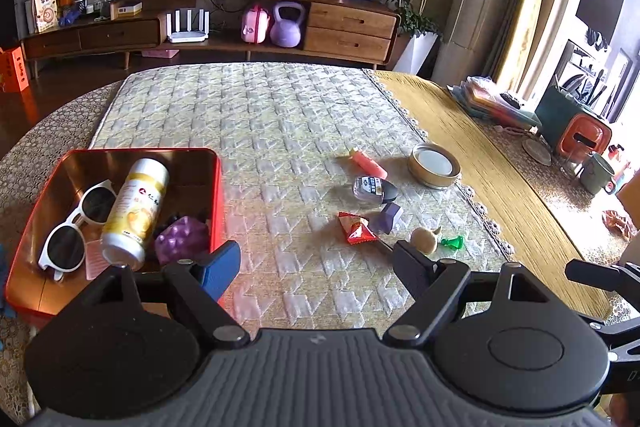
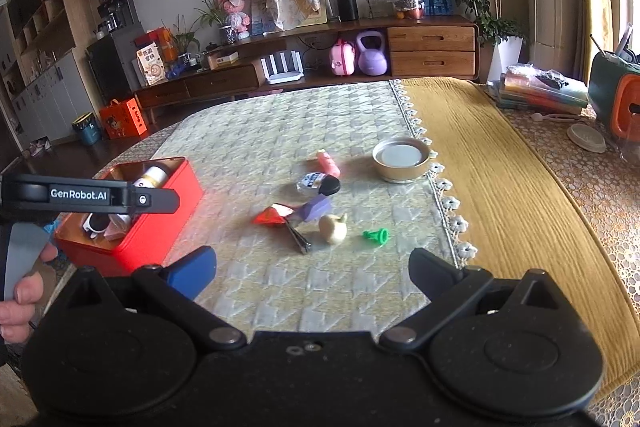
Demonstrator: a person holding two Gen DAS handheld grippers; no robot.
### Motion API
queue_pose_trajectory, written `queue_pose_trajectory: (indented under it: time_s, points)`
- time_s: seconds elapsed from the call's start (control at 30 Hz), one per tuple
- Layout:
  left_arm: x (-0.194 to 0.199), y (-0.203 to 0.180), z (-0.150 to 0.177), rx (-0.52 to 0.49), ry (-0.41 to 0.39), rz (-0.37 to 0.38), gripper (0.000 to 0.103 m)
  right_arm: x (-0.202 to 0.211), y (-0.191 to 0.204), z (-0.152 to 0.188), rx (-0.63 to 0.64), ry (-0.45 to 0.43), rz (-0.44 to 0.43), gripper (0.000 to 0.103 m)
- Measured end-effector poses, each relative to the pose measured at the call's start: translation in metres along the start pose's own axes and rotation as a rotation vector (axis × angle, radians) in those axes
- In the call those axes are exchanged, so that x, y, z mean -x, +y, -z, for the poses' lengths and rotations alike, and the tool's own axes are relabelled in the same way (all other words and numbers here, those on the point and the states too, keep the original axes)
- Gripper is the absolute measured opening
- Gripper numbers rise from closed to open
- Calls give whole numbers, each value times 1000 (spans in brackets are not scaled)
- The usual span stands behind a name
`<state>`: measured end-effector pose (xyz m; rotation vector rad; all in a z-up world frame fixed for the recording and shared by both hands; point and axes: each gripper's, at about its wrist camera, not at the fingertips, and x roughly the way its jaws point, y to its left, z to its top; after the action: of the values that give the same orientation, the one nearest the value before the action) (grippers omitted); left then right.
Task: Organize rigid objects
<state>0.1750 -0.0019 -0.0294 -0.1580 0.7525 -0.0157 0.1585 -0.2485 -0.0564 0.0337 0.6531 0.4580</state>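
Both tongs stand spread and hold nothing: the left gripper (image 1: 316,263) hangs just beside the open red metal tin (image 1: 218,195), the right gripper (image 2: 312,267) near the loose pile on the quilted cream table cover (image 2: 248,147). Ahead of it lie a cream garlic-shaped toy (image 2: 333,228), a small green plastic piece (image 2: 376,236) and metal nail clippers (image 2: 298,241), partly under a red snack packet (image 2: 272,215). White sunglasses (image 1: 76,223), a white-and-gold bottle (image 1: 134,213) and a purple knobbly ball (image 1: 182,237) lie in the tin, half hidden from the right wrist view.
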Motion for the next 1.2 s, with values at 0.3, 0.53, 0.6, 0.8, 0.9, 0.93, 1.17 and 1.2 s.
queue_pose_trajectory:
  time_s: [0.3,0.53,0.6,0.8,0.9,0.93,1.17,1.2]
  points:
    - [-60,-30,-12,-50,66,-41,83,-26,-23,4,76,31,10,100]
    - [-102,-37,-17,-55,127,-62,83,-50,-40,1,97,53,1,93]
    - [-113,-37,-18,-49,144,-62,83,-57,-46,0,92,59,0,90]
    - [-135,-37,-19,-58,169,-84,83,-78,-52,-3,96,75,-9,80]
    - [-144,-36,-19,-55,178,-95,83,-88,-53,-5,104,78,-10,75]
    - [-146,-35,-19,-54,181,-94,83,-92,-53,-6,108,79,-10,74]
    - [-152,-38,-14,-93,176,-93,83,-113,-52,-7,132,96,0,52]
    - [-151,-40,-12,-103,173,-91,81,-115,-52,-7,132,98,1,50]
